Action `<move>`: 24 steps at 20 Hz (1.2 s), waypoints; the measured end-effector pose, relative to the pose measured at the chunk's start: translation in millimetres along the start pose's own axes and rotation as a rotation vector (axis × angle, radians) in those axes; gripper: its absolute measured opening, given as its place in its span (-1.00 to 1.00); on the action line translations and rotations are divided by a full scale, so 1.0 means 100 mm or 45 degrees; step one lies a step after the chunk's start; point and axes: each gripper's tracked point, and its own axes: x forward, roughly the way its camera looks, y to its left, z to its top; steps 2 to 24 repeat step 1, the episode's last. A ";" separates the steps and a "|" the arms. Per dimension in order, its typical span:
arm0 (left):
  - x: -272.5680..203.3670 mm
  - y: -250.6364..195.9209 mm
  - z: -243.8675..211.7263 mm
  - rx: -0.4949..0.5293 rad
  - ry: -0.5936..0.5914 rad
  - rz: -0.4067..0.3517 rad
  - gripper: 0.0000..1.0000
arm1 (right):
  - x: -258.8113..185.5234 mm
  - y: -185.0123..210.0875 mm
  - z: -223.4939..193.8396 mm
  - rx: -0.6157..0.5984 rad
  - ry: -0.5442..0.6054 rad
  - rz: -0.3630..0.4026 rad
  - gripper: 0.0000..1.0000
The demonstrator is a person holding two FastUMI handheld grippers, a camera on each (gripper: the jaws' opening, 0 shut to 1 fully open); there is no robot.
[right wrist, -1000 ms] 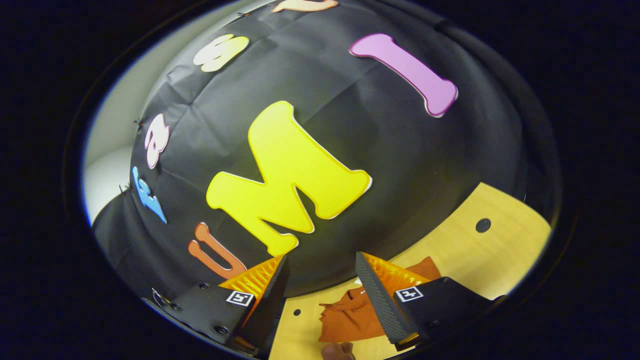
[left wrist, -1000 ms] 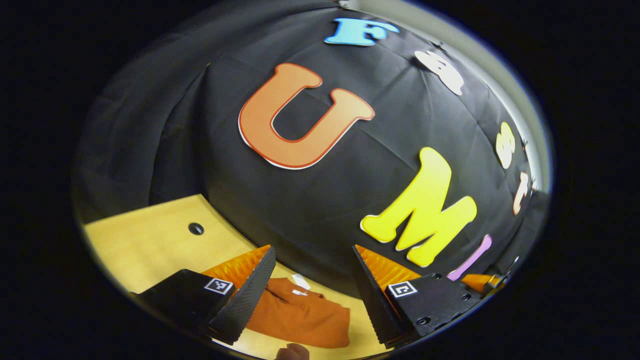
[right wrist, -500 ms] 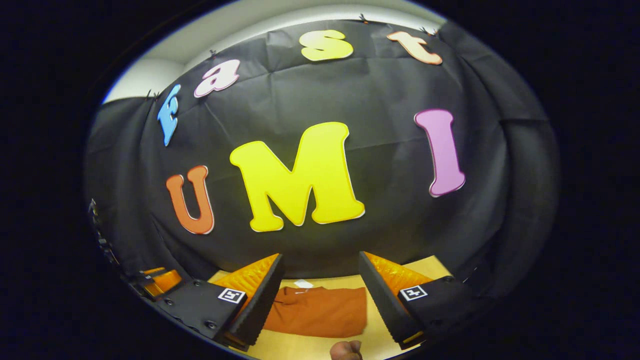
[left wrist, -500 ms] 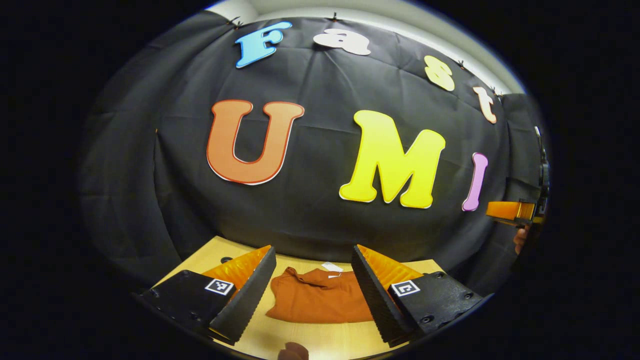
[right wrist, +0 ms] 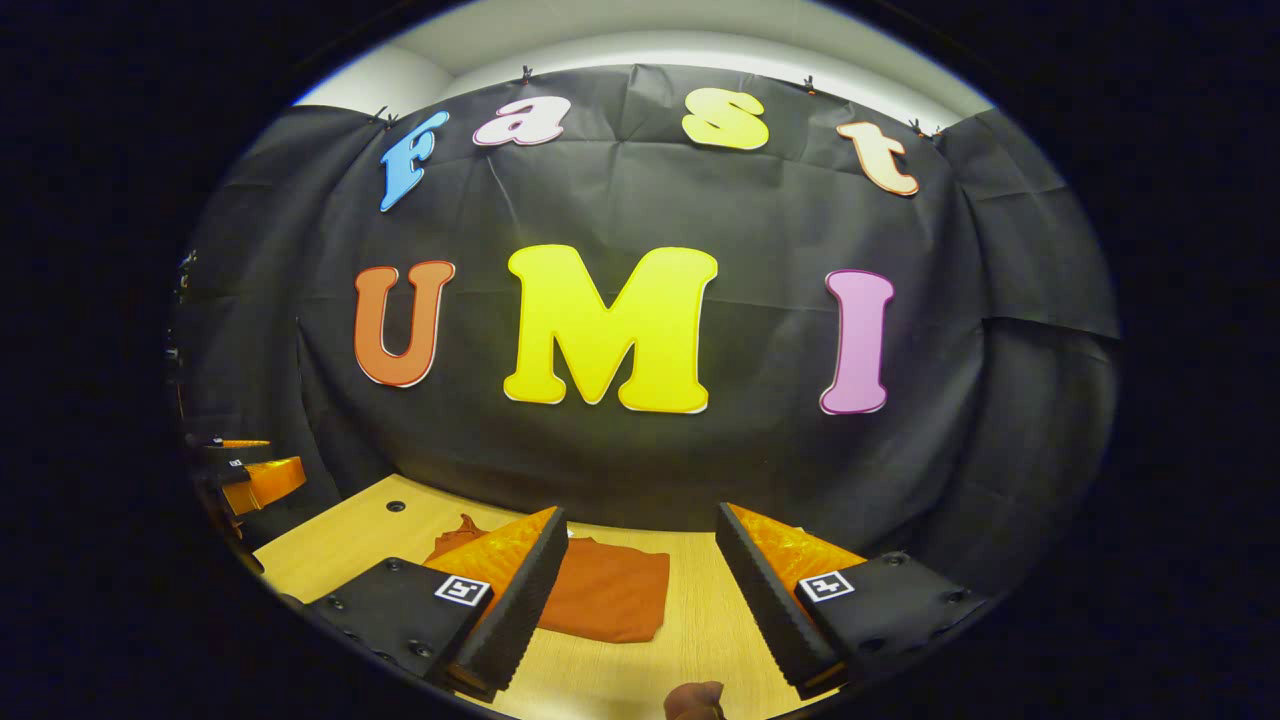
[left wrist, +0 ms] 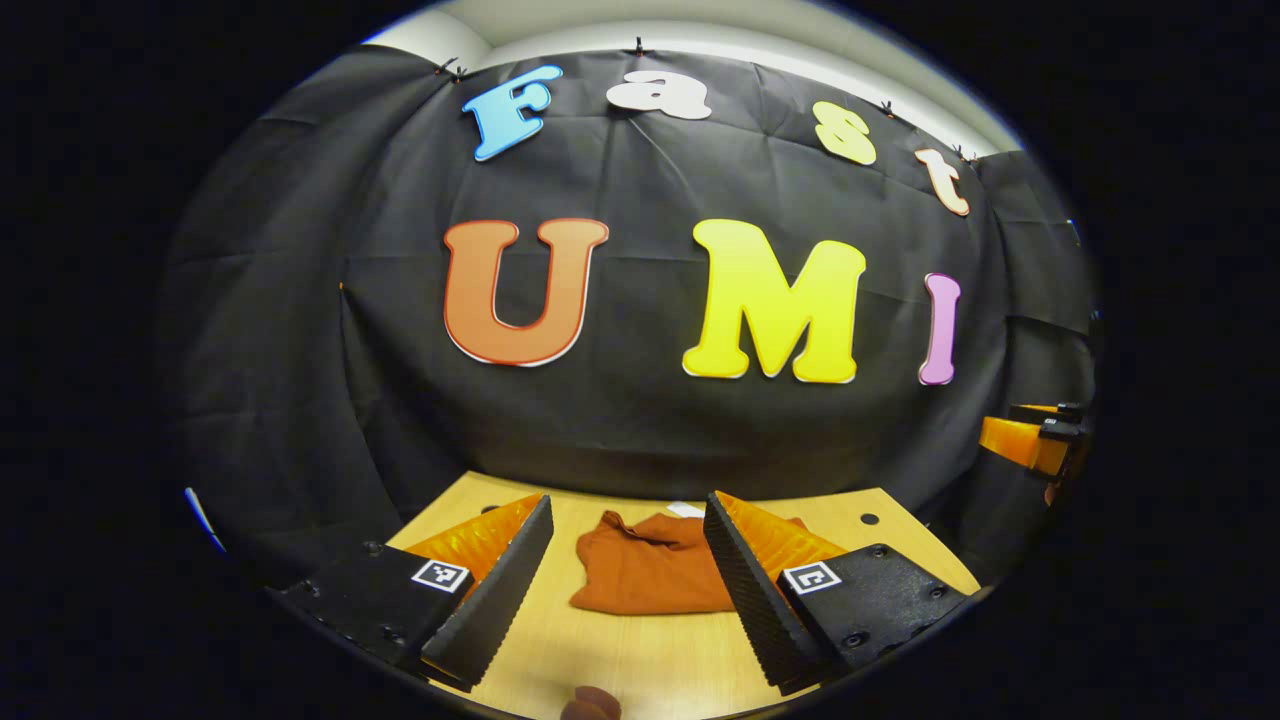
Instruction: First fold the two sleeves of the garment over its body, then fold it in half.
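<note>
A rust-orange garment [left wrist: 645, 572] lies folded into a compact rectangle on the light wooden table [left wrist: 640, 655], close to the back wall, with a small white tag [left wrist: 685, 510] at its far edge. My left gripper [left wrist: 628, 505] is held open above and in front of it, nothing between its fingers. In the right gripper view the garment [right wrist: 610, 595] lies low and left of centre, partly behind one finger. My right gripper [right wrist: 641, 515] is also open and holds nothing. Each gripper is raised off the cloth.
The black cloth wall stands just behind the table. Round holes mark the tabletop [left wrist: 868, 519] [right wrist: 396, 506]. The other gripper [left wrist: 1030, 440] hangs at the far right of the left gripper view, and the other gripper [right wrist: 255, 480] at the far left of the right gripper view. A fingertip [right wrist: 695, 700] shows at the bottom edge.
Both grippers have rolled level and drawn back from the table. The folded garment stays where it lay, now seen farther off. Both stayed open.
</note>
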 end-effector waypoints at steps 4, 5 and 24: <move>-0.06 0.01 -0.06 -0.004 0.012 -0.007 0.96 | -0.07 0.01 -0.05 0.018 -0.008 -0.009 0.91; -0.06 0.01 -0.06 -0.004 0.012 -0.007 0.96 | -0.07 0.01 -0.05 0.018 -0.008 -0.009 0.91; -0.06 0.01 -0.06 -0.004 0.012 -0.007 0.96 | -0.07 0.01 -0.05 0.018 -0.008 -0.009 0.91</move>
